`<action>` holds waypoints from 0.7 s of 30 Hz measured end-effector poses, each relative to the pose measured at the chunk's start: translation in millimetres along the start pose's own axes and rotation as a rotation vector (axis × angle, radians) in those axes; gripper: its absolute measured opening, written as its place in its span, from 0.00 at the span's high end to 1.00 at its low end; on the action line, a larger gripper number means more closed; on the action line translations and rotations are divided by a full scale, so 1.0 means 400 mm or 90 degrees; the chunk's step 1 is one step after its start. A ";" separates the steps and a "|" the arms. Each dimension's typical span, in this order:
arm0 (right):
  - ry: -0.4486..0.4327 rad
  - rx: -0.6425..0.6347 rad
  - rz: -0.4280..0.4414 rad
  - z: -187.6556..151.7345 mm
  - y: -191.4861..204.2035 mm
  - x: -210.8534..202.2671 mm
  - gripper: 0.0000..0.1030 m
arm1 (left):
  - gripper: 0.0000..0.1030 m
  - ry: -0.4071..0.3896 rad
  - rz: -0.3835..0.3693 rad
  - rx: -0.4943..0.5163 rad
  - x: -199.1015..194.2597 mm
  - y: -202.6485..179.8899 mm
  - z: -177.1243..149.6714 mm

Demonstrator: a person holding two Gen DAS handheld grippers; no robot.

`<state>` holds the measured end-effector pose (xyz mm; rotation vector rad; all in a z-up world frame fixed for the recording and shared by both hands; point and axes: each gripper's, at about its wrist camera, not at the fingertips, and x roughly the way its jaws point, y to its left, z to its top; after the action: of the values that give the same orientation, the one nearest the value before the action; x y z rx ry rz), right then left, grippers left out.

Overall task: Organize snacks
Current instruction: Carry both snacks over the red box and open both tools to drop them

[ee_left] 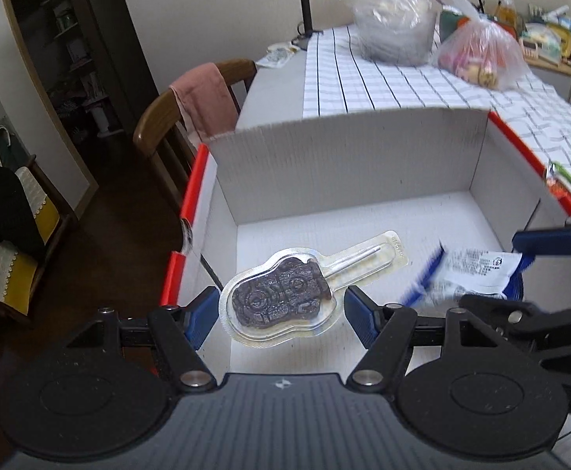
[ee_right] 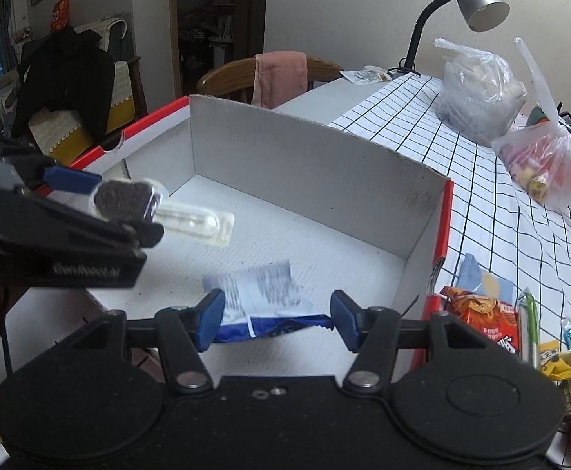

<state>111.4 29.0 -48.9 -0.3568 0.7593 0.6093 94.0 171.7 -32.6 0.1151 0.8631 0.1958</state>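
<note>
Snacks are being gathered into a white cardboard box (ee_left: 348, 156) with red outer edges, which is sitting on a worktop (ee_right: 493, 211) covered by a checked cloth. Left claw (ee_left: 281, 309) is hovering over the near end of the box, its blue-padded jaws standing apart on either side of a clear blister-packed brown lollipop (ee_left: 285, 297); whether the pads are touching the pack cannot be told from this view, and in the right wrist view the lollipop (ee_right: 128, 199) is appearing level with that claw (ee_right: 101, 211), above the box floor, its stick end pointing toward the box's middle. Right claw (ee_right: 275, 319) is likewise standing apart, with a blue-and-white snack packet (ee_right: 261, 297) lying blurred between and just beyond its fingertips, over the box floor; contact cannot be judged. Further snack packets (ee_right: 489, 321), red, blue, green and yellow, are lying on the worktop just beside the box's right wall. Two knotted plastic bags (ee_right: 477, 94) are resting farther back on the cloth near a gooseneck desk lamp (ee_right: 477, 4). A wooden chair (ee_left: 175, 117) draped with a pink cloth is standing beyond the worktop's far left corner.
</note>
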 end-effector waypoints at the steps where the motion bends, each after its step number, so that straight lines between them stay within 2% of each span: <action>1: 0.001 0.001 0.001 -0.001 0.000 -0.001 0.46 | 0.32 0.003 -0.001 0.003 0.002 -0.001 -0.002; 5: 0.000 0.006 0.001 -0.001 -0.005 -0.001 0.44 | 0.32 0.011 -0.004 0.009 0.005 -0.006 -0.009; 9: -0.007 0.014 0.002 -0.004 -0.015 -0.012 0.36 | 0.31 0.016 -0.013 0.003 0.001 -0.004 -0.014; 11: -0.010 0.017 0.002 -0.003 -0.018 -0.018 0.36 | 0.31 0.018 -0.016 -0.001 -0.001 -0.002 -0.014; 15: -0.019 0.024 0.002 -0.005 -0.028 -0.036 0.29 | 0.31 0.004 -0.019 -0.008 -0.020 0.000 -0.012; 21: -0.045 0.036 0.008 -0.011 -0.046 -0.084 0.25 | 0.30 -0.019 -0.029 -0.017 -0.060 0.000 -0.007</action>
<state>101.6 0.0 -25.9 -0.2772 0.7104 0.6084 76.7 166.5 -16.5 0.0735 0.8318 0.1619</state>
